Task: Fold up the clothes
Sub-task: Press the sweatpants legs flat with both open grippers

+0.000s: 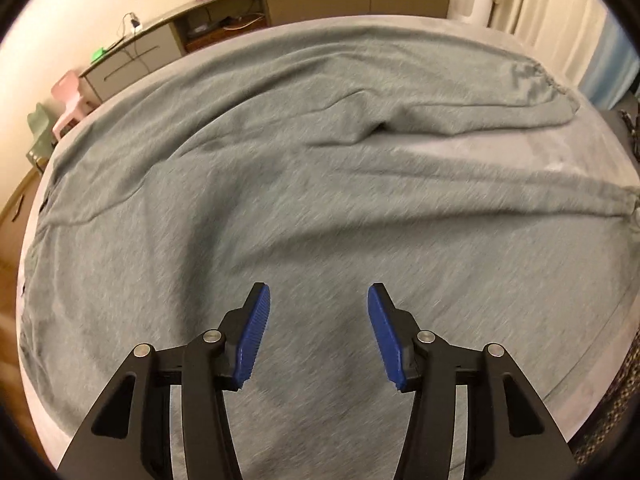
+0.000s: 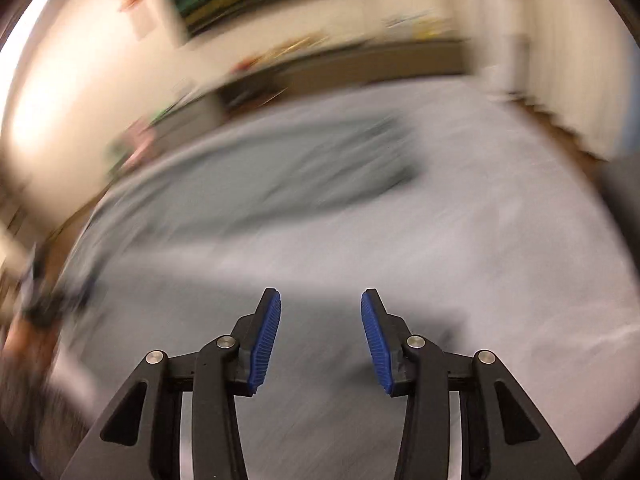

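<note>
Left wrist: grey trousers spread on bed, cabinet behind; both tools spread.

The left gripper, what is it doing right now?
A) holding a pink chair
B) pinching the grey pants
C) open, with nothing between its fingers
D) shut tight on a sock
C: the left gripper has its blue fingers spread wide apart, and only the grey pants lying spread on the bed show through the gap, not gripped.
</note>
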Demonstrator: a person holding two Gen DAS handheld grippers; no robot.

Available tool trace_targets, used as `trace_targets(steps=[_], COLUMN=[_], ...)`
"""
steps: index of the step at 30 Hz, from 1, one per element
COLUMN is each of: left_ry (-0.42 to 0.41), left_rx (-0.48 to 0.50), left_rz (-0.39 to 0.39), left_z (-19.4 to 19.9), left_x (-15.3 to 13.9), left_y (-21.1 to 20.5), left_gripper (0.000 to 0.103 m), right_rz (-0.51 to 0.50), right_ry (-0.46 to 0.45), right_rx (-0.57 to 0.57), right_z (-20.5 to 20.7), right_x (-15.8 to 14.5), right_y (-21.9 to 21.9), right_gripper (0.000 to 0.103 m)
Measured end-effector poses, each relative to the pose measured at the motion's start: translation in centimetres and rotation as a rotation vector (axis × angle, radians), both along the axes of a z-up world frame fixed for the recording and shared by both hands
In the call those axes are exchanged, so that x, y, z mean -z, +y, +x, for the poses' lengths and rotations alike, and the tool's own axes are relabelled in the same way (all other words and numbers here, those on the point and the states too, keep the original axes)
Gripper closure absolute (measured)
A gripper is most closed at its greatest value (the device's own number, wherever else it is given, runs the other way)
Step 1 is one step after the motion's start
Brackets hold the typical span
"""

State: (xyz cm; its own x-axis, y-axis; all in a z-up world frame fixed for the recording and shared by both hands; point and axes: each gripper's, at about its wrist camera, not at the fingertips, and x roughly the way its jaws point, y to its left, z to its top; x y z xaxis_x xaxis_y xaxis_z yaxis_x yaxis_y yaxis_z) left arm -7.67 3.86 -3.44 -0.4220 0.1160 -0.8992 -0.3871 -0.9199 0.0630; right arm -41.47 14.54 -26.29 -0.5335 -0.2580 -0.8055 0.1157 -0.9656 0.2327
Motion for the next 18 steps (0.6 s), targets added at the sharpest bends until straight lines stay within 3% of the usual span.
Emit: trace_targets(steps=[3,5,7,9,12,15,18], left_ry=[-0.025,-0.042,-0.04,-0.053,-0.04,-0.027,-0.014], left_rx=[0.038,0.054,0.058,0.048,0.021,-0.005,-0.031], left_rz=[-0.017,-0.034,-0.03,-0.01,-0.013,-0.015,-0.018], left_z=[0.2,0.3,0.3,0.0,-1.5,-3.1,-4.6], left_x=[1.2,1.7,1.8,1.8,1.8,1.8,1.8], left_y=[2.0,2.5,2.6,2.2,2.3,2.4,2.5], left_gripper=[0.049,0.049,0.049,0.046,0.045,0.046,0.046], right_rz=[0.139,0.203,0.24,0.238,0.098,0.043,0.008], right_ry=[-0.123,-0.094,-0.08,-0.074,-0.028,0.006,0.025], right_rx=[-0.057,-0.028,0.104,0.258,0.39,0.399,0.339], right_z=[-2.9,-6.3,-10.2,-13.6,-15.9,-14.9,-13.8], right_x=[4.7,5.5,5.9,5.8,5.3,4.4,3.7], right_y=[-3.6,-4.3,-2.7,-0.7,1.0,0.2,-1.1], right_gripper=[0.058,0.059,0.059,0.059,0.059,0.058,0.05])
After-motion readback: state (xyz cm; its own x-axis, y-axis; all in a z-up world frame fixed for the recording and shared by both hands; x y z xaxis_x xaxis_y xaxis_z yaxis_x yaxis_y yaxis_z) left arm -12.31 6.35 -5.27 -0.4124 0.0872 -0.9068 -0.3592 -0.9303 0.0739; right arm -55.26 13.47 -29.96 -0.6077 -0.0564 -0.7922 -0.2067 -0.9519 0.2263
